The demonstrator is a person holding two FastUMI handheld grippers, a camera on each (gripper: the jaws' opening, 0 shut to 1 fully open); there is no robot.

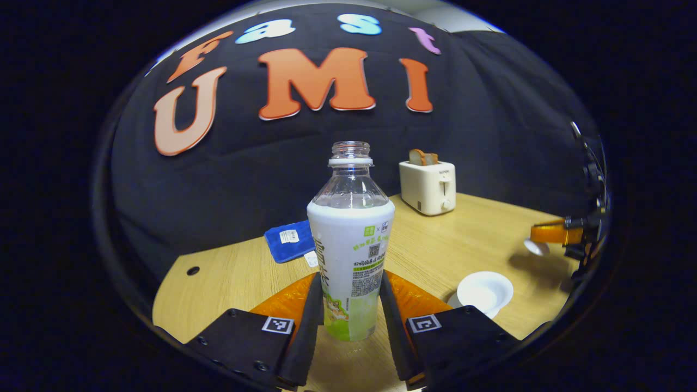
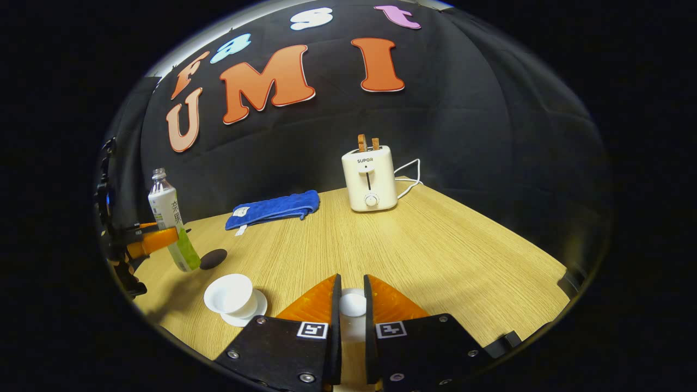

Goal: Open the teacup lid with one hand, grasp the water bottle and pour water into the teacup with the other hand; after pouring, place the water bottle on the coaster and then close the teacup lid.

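Observation:
My left gripper [image 1: 348, 305] is shut on the water bottle [image 1: 351, 239], an uncapped clear bottle with a white and green label, held upright above the table. The white teacup [image 1: 484, 291] stands uncovered on its saucer at the lower right. In the right gripper view my right gripper [image 2: 352, 307] is shut on the white teacup lid [image 2: 353, 304], held over the table. That view also has the teacup [image 2: 228, 294], the bottle [image 2: 171, 228] in the other gripper [image 2: 155, 239], and a dark round coaster [image 2: 213, 258] beside the bottle. The far gripper [image 1: 555, 234] holds the lid [image 1: 536, 247] in the left gripper view.
A white toaster [image 2: 370, 179] with two slices of toast stands at the back of the wooden table [image 2: 435, 245], its cord trailing right. A folded blue cloth [image 2: 272, 209] lies at the back left. The toaster [image 1: 428, 185] and blue cloth [image 1: 288, 239] are behind the bottle.

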